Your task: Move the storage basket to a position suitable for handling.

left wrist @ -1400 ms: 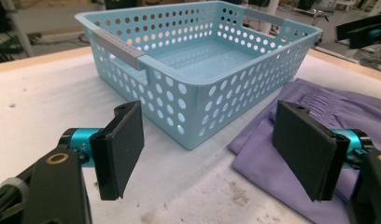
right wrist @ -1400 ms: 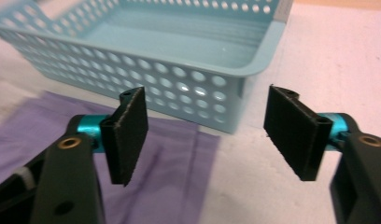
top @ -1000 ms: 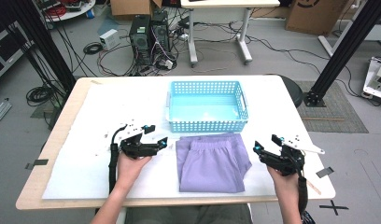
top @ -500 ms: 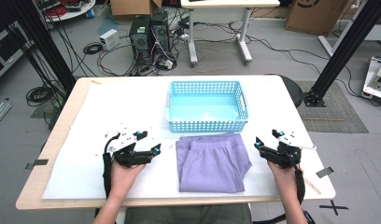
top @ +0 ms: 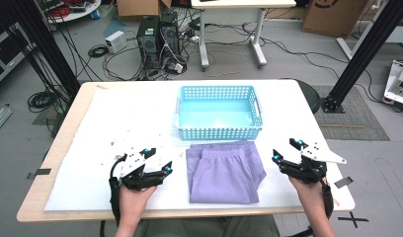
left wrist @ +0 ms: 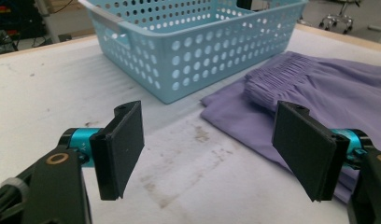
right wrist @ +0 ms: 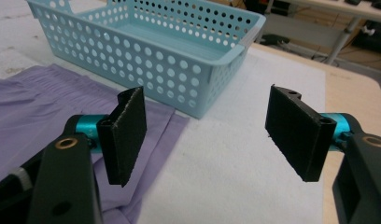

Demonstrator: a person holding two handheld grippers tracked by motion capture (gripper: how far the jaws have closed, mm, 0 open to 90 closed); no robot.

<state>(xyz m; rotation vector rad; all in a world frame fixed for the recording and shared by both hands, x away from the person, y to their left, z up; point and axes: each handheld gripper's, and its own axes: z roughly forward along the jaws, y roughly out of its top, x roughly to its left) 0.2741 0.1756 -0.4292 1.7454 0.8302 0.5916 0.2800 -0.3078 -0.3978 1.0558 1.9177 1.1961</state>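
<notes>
Folded purple shorts (top: 224, 170) are laid just before a light blue perforated basket (top: 220, 112), flanked by the left gripper (top: 157, 160) and right gripper (top: 284, 152), both held wide apart and empty.

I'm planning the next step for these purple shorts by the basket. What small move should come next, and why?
Probably bring both grippers inward to the purple shorts. The left gripper and right gripper both stand open on either side of the folded garment, touching nothing, and the blue basket just beyond it holds nothing. Gripping the shorts at both side edges looks like the natural start.
</notes>
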